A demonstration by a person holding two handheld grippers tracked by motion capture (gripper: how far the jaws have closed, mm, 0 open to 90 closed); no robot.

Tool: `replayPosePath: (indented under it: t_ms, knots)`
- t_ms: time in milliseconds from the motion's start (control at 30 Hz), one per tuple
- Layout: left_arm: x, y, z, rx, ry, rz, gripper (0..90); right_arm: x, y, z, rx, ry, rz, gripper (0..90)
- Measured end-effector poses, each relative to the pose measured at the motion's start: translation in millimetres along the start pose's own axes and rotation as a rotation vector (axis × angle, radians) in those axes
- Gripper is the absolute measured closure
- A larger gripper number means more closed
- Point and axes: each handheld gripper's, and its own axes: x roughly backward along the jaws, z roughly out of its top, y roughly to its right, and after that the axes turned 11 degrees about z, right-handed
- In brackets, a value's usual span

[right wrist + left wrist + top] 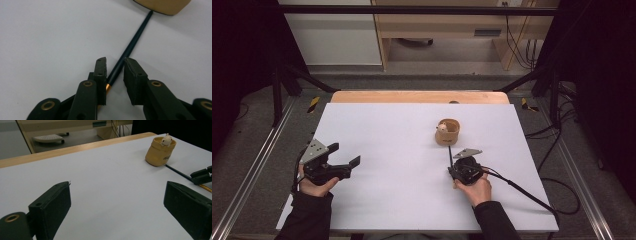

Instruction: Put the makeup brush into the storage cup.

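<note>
At frame centre the right gripper (115,66), jaws narrowly parted, straddles a thin dark pencil-like stick (132,43) lying on the table, apparently about to clamp it; the left gripper (117,205) waits wide open.

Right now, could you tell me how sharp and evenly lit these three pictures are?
High view: table bright and even, surroundings dark, cup small and soft. Left gripper view: cup fairly sharp, near jaws slightly soft, faint shadows. Right gripper view: pen and right tool sharp, soft shadow beside the pen, no glare.
</note>
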Motion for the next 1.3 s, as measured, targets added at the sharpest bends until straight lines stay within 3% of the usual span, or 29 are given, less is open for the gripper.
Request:
replayPosePath:
  t_ms: [200,467,633,900,967,1033,1200,1233,1300]
  knots:
    - [-0.6,0.3,-0.4,-0.001,-0.002,-0.001,6.9,3.8,1.1,-1.9,0.001,-0.017,0.010,82.7]
    - [-1.4,0.9,-0.9,-0.004,-0.007,-0.005,7.0,5.4,4.3,-2.7,0.007,-0.020,0.029,82.9]
    - [-1.6,0.4,-0.9,-0.003,-0.007,-0.007,7.0,5.7,4.2,-1.2,-0.004,-0.025,0.044,75.2]
    - [-1.8,-1.1,-0.8,-0.005,-0.005,-0.009,7.0,21.6,8.3,14.1,0.032,-0.014,0.055,60.4]
    - [-2.1,-1.5,-0.9,-0.004,-0.005,-0.009,6.9,26.2,9.4,20.0,0.029,-0.025,0.063,57.2]
    - [-2.0,-2.1,-1.0,-0.008,-0.004,-0.011,6.8,29.0,10.7,29.6,0.020,-0.071,0.078,54.1]
    - [-1.8,-3.5,-1.3,-0.014,-0.006,-0.012,6.8,26.4,9.2,41.5,0.014,-0.133,0.086,53.5]
    - [-1.8,-3.8,-1.4,-0.012,-0.006,-0.012,6.7,24.3,8.1,45.9,0.041,-0.172,0.077,53.5]
    - [-1.9,-4.3,-1.7,-0.013,-0.007,-0.012,6.8,22.9,8.2,47.9,0.061,-0.189,0.078,53.2]
